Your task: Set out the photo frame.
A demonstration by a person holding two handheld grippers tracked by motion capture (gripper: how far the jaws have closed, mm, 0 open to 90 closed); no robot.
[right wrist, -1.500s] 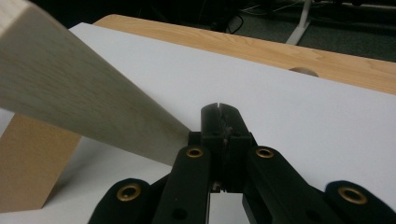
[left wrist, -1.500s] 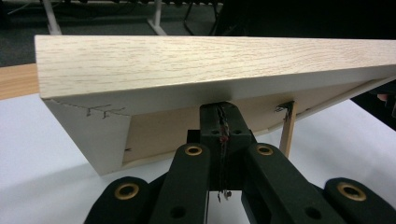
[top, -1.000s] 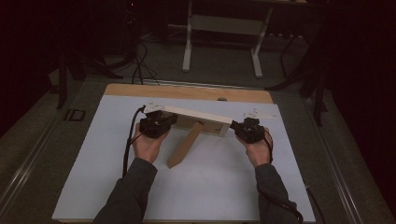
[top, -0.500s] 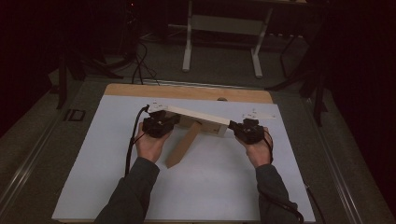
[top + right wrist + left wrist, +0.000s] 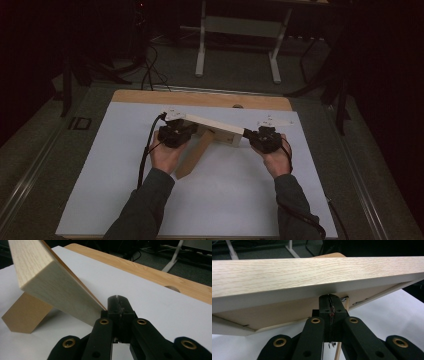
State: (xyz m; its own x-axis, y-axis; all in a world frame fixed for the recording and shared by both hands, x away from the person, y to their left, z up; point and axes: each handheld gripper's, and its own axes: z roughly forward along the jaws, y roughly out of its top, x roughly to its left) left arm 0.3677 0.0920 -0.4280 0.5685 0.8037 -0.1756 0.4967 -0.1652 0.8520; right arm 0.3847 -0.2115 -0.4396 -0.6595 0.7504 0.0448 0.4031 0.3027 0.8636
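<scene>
Over the white table (image 5: 125, 200), both grippers' jaws pinch the wooden board (image 5: 215, 125).

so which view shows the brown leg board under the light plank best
The high view: the brown leg board shows full length, slanting from under the light plank to the white table. The right gripper view catches one end; the left gripper view just a sliver.

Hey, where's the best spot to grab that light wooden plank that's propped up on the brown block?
Probably by its ends: the light plank is long and thin and bridges the brown block, so a jaw pair closing across each short end from outside should keep it level. The left gripper and right gripper sit there already.
</scene>
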